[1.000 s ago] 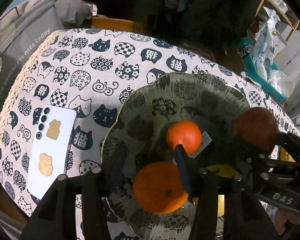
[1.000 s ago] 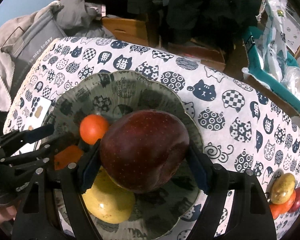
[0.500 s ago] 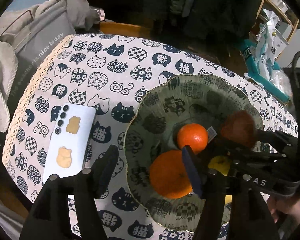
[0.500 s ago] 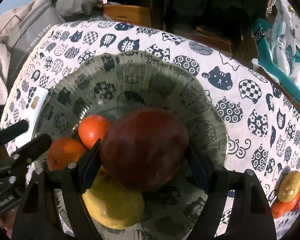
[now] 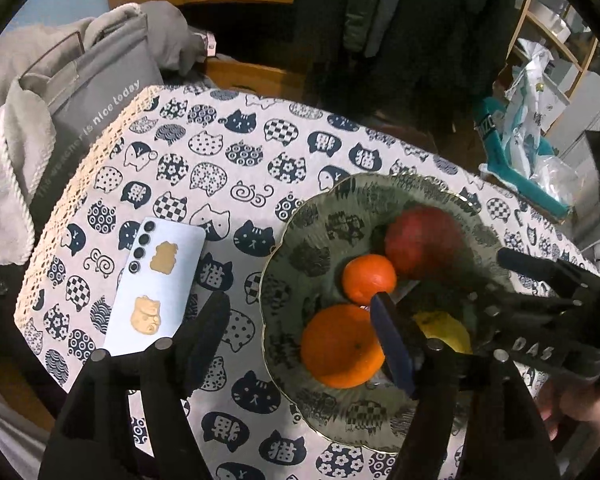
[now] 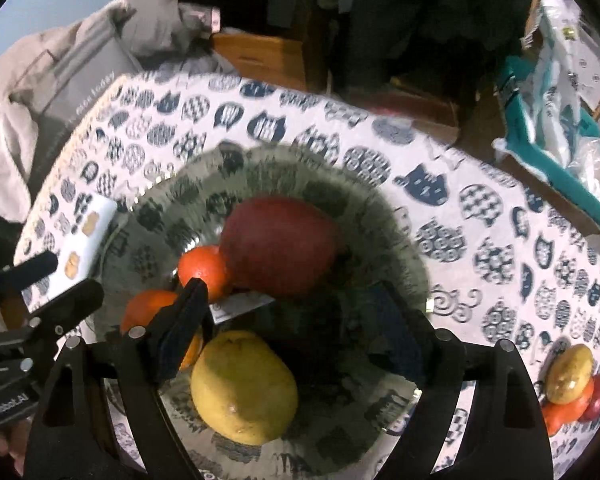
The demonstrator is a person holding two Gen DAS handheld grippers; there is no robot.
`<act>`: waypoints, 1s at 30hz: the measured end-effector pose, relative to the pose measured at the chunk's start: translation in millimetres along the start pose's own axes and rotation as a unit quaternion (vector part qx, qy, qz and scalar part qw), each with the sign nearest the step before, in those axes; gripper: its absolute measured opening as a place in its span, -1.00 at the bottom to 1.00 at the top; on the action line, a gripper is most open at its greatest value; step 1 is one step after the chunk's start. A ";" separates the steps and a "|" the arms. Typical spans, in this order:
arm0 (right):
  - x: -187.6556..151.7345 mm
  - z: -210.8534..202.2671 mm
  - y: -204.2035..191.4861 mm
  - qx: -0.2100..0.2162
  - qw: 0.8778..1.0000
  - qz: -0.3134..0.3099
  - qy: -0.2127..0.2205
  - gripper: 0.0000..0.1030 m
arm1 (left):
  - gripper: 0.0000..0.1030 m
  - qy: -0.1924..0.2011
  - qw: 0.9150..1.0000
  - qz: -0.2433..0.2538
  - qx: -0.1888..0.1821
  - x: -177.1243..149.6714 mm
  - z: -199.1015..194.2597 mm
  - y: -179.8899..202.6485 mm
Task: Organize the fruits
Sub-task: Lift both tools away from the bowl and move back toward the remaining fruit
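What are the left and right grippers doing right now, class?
Left gripper: open, holding nothing, jaws just opening.
Right gripper: open, red apple released into the bowl, jaws just opening.

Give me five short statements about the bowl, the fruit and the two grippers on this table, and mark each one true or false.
1. The red apple lies in the bowl, clear of the right gripper. True; that gripper's jaws have just been opening and nothing is between them.
2. The small orange touches the apple. True.
3. The phone lies inside the bowl. False; it lies on the tablecloth beside the bowl.
4. The left gripper grips the large orange. False; its jaws have just been opening and stand apart, pressing on nothing.
5. All the fruit is in the bowl. False; a small pile of fruit sits on the cloth to the right.
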State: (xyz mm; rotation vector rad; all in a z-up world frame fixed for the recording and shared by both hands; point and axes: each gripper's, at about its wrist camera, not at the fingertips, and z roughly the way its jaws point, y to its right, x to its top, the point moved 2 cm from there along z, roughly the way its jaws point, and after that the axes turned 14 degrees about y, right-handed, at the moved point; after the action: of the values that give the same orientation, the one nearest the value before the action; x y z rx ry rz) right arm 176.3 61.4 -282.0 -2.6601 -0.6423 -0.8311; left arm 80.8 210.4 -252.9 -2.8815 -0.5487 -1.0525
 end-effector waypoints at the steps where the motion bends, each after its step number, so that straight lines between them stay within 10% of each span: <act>1: 2.4 -6.2 1.3 -0.003 1.000 0.001 0.008 0.65 | 0.47 0.002 1.000 -0.001 0.000 1.2 -2.7 0.7; 30: 34.6 -204.1 22.6 -0.064 0.976 -0.021 0.209 0.66 | 0.69 0.162 0.986 0.038 -0.026 46.4 -138.9 46.6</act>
State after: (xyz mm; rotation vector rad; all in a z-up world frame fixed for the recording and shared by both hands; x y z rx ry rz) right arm 117.4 -25.6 -102.2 -2.4634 -0.5513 -1.4350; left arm 43.2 161.7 -112.1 -2.6620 -0.3931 -1.5010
